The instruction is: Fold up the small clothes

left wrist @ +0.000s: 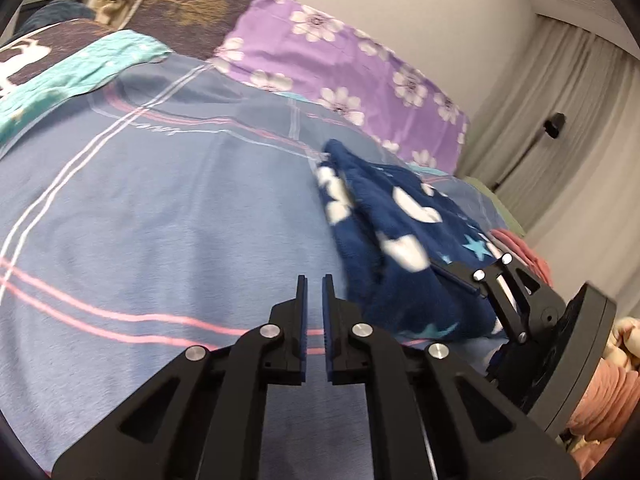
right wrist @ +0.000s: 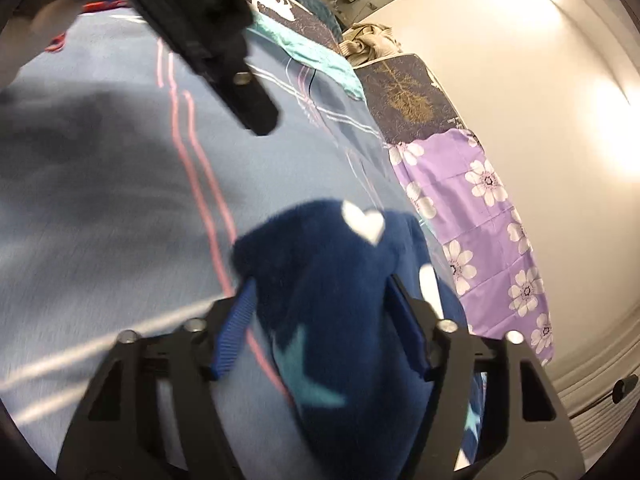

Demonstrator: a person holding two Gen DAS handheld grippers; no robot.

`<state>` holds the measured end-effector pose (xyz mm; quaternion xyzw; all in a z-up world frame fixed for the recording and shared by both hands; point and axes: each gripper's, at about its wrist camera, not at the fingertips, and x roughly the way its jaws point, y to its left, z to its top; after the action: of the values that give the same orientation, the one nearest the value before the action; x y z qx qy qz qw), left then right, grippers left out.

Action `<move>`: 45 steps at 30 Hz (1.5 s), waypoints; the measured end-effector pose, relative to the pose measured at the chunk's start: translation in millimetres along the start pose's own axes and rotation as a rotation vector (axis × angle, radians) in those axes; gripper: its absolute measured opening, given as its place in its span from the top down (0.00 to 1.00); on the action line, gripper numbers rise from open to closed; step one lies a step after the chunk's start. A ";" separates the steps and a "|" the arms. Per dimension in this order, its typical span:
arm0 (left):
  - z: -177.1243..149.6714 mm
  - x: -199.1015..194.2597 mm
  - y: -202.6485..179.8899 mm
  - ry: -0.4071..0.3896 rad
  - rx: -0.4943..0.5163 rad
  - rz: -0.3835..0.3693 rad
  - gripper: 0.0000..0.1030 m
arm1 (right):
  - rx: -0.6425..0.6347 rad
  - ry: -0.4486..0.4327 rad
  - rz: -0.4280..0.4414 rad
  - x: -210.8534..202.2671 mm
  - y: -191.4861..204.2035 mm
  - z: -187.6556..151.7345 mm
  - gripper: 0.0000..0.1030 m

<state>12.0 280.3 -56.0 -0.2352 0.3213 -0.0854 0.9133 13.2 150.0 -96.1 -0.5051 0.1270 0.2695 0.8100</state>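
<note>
The right gripper [right wrist: 320, 320] is gripping a thick bunch of the navy fleece garment [right wrist: 340, 300] between its pads, low over the blue bedsheet [left wrist: 160, 220]. The left gripper [left wrist: 315, 308] is hovering beside it, jaws nearly together and empty. We are judging this a placing step: we are lowering the fleece flat, avoiding dragging.
</note>
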 end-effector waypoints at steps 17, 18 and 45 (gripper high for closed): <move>-11.4 9.5 -12.0 0.043 -0.010 -0.133 0.65 | 0.509 -0.028 0.544 -42.4 -80.7 -20.5 0.65; -9.8 10.5 -14.5 0.038 -0.003 -0.142 0.65 | 0.522 -0.032 0.527 -47.0 -88.7 -20.5 0.64; -32.0 61.8 -51.7 0.219 0.092 -0.099 0.84 | 0.898 0.427 0.530 185.8 -173.3 17.5 0.87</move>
<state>39.8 204.1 -86.6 -0.1978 0.4029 -0.1701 0.8772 262.7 163.1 -46.9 -0.1051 0.5127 0.2750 0.8065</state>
